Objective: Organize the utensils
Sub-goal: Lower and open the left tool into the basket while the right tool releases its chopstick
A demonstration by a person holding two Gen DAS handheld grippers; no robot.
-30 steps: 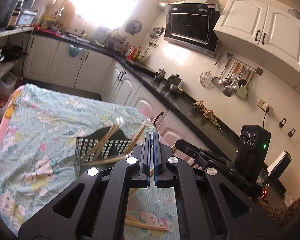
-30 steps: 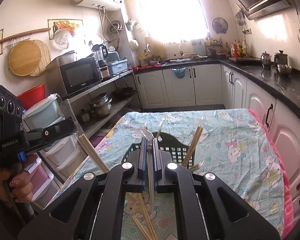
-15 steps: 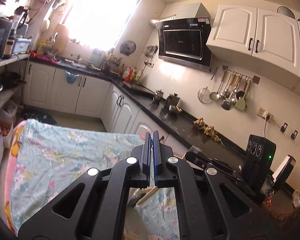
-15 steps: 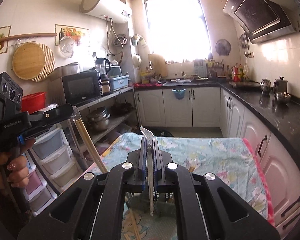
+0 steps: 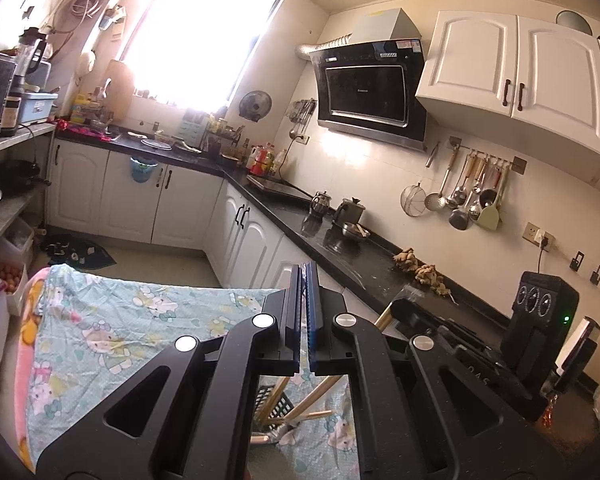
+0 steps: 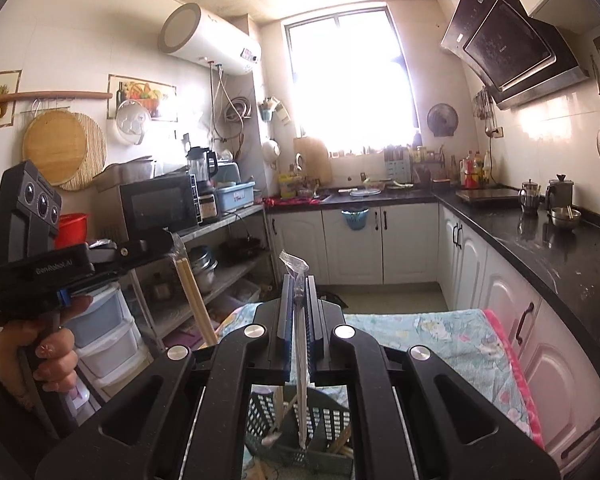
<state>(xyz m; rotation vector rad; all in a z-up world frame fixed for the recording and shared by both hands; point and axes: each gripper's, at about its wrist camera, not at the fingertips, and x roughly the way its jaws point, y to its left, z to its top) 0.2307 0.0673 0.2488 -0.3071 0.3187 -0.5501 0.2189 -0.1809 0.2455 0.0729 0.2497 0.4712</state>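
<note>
Both claws higher than before, left claw pinching wrapped chopsticks, right claw pinching wrapped pair

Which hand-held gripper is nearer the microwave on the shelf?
Left. The left hand-held gripper hangs just in front of the microwave; the right hand-held gripper is further out, over the table's basket.

Each camera looks forward along its own claw, high over the counter, nearly level; both views share the window.
</note>
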